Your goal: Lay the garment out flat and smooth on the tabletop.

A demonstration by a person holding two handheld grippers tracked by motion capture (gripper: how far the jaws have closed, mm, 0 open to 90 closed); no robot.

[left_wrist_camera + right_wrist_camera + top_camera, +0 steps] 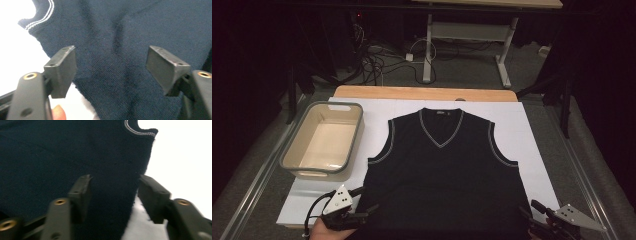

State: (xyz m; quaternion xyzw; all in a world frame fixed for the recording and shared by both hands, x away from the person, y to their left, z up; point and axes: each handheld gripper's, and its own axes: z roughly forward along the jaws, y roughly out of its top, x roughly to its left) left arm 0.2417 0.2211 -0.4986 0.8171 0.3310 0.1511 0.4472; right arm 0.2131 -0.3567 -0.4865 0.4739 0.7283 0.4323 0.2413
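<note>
On the white surface (532, 130) the vest (442, 170) lies flat, neck away from me, and I hold my left gripper (111, 70) and right gripper (113, 195) at its bottom corners, jaws open over the hem, ready to pinch and fold.
</note>
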